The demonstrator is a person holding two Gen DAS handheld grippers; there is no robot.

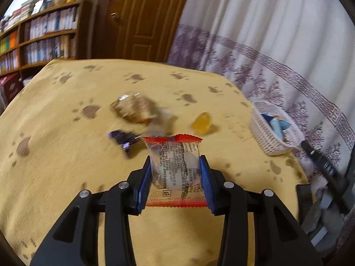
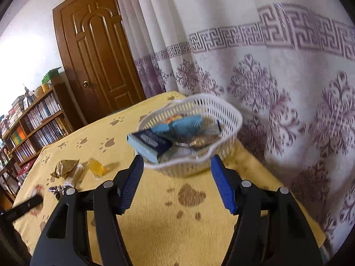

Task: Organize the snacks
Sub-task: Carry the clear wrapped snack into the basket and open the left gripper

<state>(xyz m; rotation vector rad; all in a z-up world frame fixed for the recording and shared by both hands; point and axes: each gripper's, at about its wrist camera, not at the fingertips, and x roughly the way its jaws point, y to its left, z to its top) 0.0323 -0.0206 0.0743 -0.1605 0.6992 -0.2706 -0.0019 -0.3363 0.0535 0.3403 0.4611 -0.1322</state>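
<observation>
My left gripper (image 1: 175,161) is shut on a clear snack packet with red ends (image 1: 175,166), held above the table. Ahead of it lie a brownish wrapped snack (image 1: 135,108), a purple wrapped candy (image 1: 123,137) and an orange jelly cup (image 1: 202,122). The white woven basket (image 1: 266,135) stands at the right edge and holds blue packets. My right gripper (image 2: 177,166) is open and empty, just in front of the basket (image 2: 221,108). A blue box (image 2: 150,144) leans over the basket's near rim. The jelly cup (image 2: 97,166) and the gold-wrapped snack (image 2: 64,167) lie to the left.
The table has a yellow cloth with paw prints (image 1: 66,155). A patterned curtain (image 2: 277,77) hangs close behind the basket. A wooden door (image 2: 97,59) and bookshelves (image 1: 42,35) stand beyond the table. The other gripper's dark arm (image 1: 321,164) shows at the right.
</observation>
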